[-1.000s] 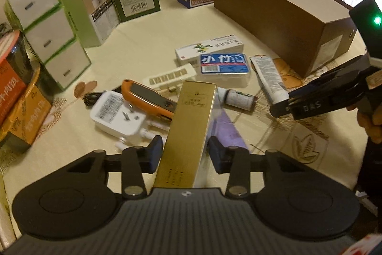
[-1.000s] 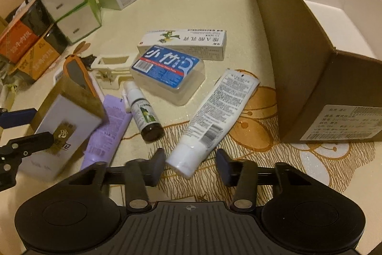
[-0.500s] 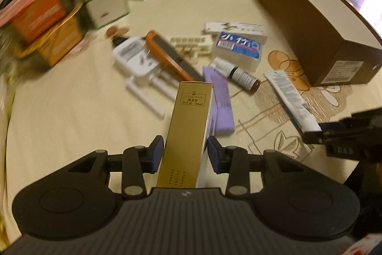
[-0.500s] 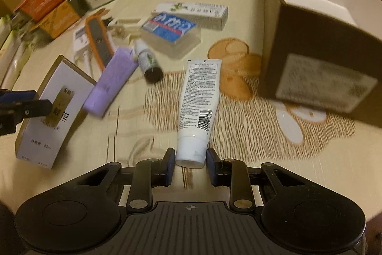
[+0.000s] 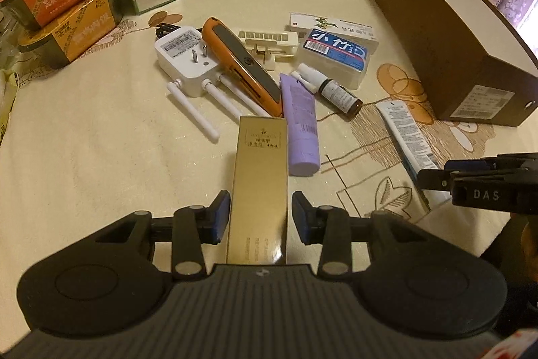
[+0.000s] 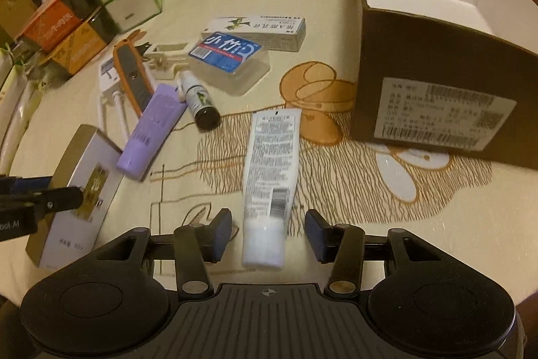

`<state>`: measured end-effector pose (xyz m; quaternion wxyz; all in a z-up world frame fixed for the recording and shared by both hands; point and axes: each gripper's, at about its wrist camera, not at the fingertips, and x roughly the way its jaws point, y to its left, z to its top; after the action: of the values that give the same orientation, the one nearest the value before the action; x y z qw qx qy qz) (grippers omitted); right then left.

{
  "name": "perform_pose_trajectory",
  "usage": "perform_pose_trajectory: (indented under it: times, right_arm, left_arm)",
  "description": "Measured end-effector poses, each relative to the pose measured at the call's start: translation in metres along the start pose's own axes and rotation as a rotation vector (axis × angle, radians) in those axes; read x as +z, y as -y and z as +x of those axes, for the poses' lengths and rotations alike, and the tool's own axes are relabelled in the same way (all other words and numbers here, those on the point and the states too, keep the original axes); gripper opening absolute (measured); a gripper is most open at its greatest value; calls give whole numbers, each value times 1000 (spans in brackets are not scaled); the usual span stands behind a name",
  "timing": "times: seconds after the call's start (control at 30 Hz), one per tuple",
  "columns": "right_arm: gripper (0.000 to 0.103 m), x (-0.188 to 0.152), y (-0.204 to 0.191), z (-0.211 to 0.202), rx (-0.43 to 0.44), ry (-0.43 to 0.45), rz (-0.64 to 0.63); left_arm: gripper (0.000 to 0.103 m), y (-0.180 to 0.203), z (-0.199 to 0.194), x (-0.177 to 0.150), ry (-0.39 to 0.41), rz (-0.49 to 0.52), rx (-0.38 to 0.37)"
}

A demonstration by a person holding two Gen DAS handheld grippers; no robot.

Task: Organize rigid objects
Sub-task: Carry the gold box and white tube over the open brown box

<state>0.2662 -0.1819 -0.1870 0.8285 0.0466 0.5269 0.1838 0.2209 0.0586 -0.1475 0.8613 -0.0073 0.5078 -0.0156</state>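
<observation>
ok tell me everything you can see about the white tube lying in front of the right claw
The white tube is a soft-looking squeeze tube, white with dense small print and a barcode near its lower end. It lies flat on the patterned tablecloth, cap end toward the camera, crimped end pointing away toward the brown cardboard box. Its cap sits between the fingers of the right claw, which is open, with gaps visible on both sides. Nothing else appears to touch it; the cap end is slightly blurred.
</observation>
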Motion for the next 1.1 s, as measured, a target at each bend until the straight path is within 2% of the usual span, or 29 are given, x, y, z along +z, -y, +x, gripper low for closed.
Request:
perform_pose_trajectory:
  times: [0.23,0.3,0.33,0.6,0.83,1.1]
  right_arm:
    - [45,6,-5,17,-42,-15,-23]
    - [35,7,-10,21,-67,-19,-69]
    - [34,7,-12,21,-74,-19,-91]
    - [32,7,-16,10,-18,-24,-132]
    - [32,13,-23,-25,59,50,-148]
    - [32,35,-22,-78,125,180,-143]
  left_arm:
    - [31,-2,5,6,4,-6,-5]
    - [31,-3,4,6,6,-10,-7]
    - [31,-3,4,6,7,-12,-7]
    - [31,-1,-4,6,23,-40,6]
    - [31,2,-30,14,81,-70,12]
    - [31,27,-71,53,220,-54,-36]
